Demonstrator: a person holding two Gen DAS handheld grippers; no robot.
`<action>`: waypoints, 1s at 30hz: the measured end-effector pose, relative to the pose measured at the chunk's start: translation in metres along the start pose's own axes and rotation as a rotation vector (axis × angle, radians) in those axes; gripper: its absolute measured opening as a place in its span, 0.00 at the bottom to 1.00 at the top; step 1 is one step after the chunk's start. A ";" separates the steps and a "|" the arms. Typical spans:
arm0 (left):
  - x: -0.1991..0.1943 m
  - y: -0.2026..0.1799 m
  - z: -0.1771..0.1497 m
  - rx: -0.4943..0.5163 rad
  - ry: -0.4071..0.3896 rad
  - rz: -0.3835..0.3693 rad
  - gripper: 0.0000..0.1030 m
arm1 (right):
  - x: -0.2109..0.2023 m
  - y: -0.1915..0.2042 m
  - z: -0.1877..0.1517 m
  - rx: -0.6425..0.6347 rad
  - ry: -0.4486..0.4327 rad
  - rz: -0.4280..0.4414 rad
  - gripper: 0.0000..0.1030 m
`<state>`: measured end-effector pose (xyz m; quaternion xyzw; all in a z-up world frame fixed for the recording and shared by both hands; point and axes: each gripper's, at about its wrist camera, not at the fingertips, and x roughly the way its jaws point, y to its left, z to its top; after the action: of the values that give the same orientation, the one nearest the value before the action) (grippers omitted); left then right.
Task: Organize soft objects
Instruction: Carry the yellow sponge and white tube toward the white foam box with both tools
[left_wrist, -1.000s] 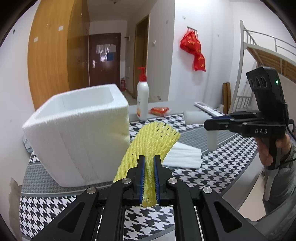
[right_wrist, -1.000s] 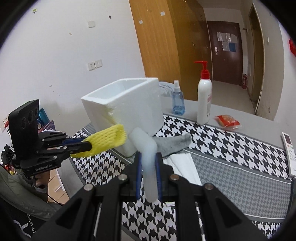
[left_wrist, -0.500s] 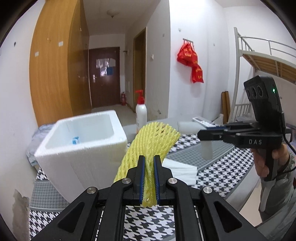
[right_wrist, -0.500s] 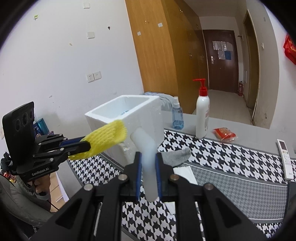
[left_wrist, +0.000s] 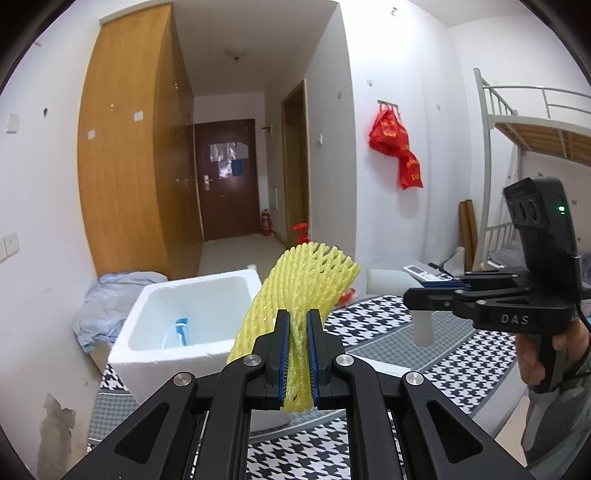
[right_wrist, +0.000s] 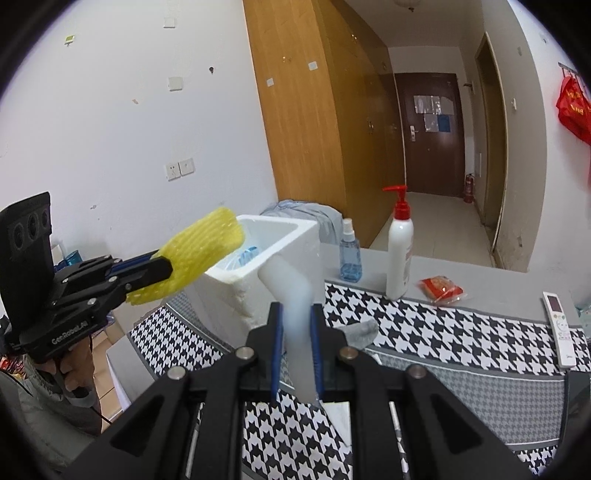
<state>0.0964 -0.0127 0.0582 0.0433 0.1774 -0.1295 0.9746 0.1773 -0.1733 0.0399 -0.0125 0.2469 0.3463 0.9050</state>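
Fingers (left_wrist: 282, 343) pinching one yellow net (left_wrist: 306, 280), one box (left_wrist: 192, 325)

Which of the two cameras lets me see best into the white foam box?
The left wrist view. It looks down into the white foam box, showing its floor and a small blue and white item there. In the right wrist view the box is partly hidden by the yellow foam net and white foam piece.

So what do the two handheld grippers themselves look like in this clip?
Both are black plastic with silver bolts and blue pads on the fingers. The left gripper carries a boxy three-lens module and white lettering. The right gripper reads DAS, shows a green light and trails a black cable. A grey sleeve shows behind.
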 end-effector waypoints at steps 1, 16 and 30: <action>0.001 0.001 0.001 0.000 -0.001 0.008 0.09 | 0.000 0.002 0.002 -0.005 -0.005 -0.002 0.17; 0.008 0.024 0.015 -0.023 -0.028 0.114 0.09 | 0.010 0.024 0.026 -0.055 -0.046 0.032 0.17; 0.036 0.054 0.019 -0.103 0.029 0.204 0.09 | 0.046 0.037 0.047 -0.050 -0.002 0.054 0.17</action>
<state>0.1495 0.0281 0.0655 0.0129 0.1927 -0.0199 0.9810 0.2035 -0.1079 0.0654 -0.0281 0.2377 0.3764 0.8950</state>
